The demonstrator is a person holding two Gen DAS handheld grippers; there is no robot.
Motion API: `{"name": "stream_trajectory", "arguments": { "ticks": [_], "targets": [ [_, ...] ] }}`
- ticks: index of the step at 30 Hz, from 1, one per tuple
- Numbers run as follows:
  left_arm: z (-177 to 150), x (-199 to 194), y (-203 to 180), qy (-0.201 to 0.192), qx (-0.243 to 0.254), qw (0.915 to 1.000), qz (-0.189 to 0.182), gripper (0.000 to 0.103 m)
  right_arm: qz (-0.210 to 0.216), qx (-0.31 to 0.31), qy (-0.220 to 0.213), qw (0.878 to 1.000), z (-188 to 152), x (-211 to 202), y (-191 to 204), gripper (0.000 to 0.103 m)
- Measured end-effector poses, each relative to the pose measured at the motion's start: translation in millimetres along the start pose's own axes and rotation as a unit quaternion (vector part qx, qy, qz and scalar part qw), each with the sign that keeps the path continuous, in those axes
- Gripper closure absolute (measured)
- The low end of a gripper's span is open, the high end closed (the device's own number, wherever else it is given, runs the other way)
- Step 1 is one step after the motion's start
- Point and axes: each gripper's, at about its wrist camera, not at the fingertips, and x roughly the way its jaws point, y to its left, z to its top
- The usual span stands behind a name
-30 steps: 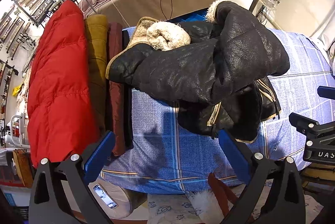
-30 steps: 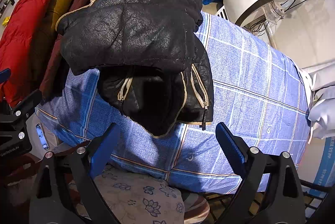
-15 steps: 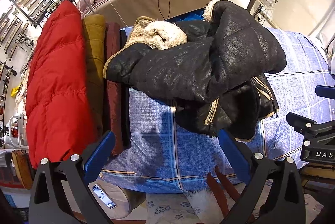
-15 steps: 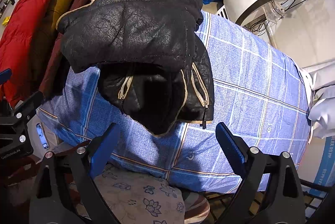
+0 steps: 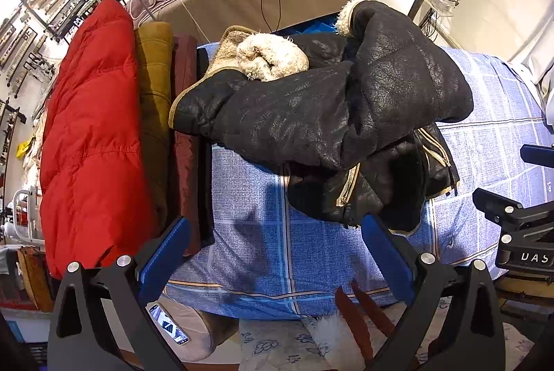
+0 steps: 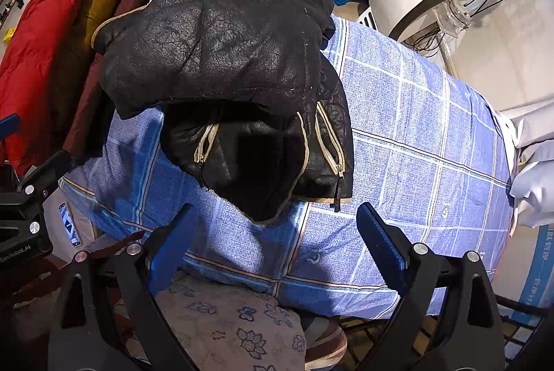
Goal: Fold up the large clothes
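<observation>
Left gripper (image 5: 275, 255), right gripper (image 6: 277, 237): jaws apart, empty, at bed's near edge. Black jacket (image 6: 228, 59): bundled on blue checked sheet (image 6: 415, 142), hem overhanging fold. Risk: bulky fold slumps open. Beyond: red coat (image 5: 90, 135) stack.

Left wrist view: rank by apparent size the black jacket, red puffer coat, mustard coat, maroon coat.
1. black jacket and red puffer coat: too close to rank, and the jacket sits nearer the centre of the fisheye.
2. mustard coat: a narrow folded strip.
3. maroon coat: a similar, slightly thinner strip; unsure.
</observation>
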Motion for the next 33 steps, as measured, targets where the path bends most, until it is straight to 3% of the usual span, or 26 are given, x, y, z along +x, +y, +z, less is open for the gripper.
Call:
{"name": "stream_trajectory", "arguments": {
  "ticks": [16,20,24,27,30,33],
  "targets": [
    [0,5,-2,0.007,0.004,0.9997,-0.023,0.006,0.007,0.003,0.009,1.000,5,8,-5,0.011],
    [5,0,9,-0.014,-0.025,0.9987,-0.043,0.006,0.015,0.006,0.003,1.000,8,10,-11,0.011],
    [17,12,32,-0.005,-0.075,0.9968,-0.027,0.006,0.037,0.014,-0.012,0.999,15,7,-20,0.011],
    [27,24,52,0.019,-0.118,0.9916,-0.048,0.006,0.055,0.007,-0.040,0.998,28,-4,-26,0.011],
    [43,42,75,0.045,-0.179,0.9779,-0.099,0.006,0.064,-0.012,-0.083,0.994,55,-21,-33,0.011],
    [60,66,79,0.064,-0.203,0.9670,-0.140,0.006,0.076,-0.024,-0.138,0.987,97,-44,-42,0.011]
  ]
}}
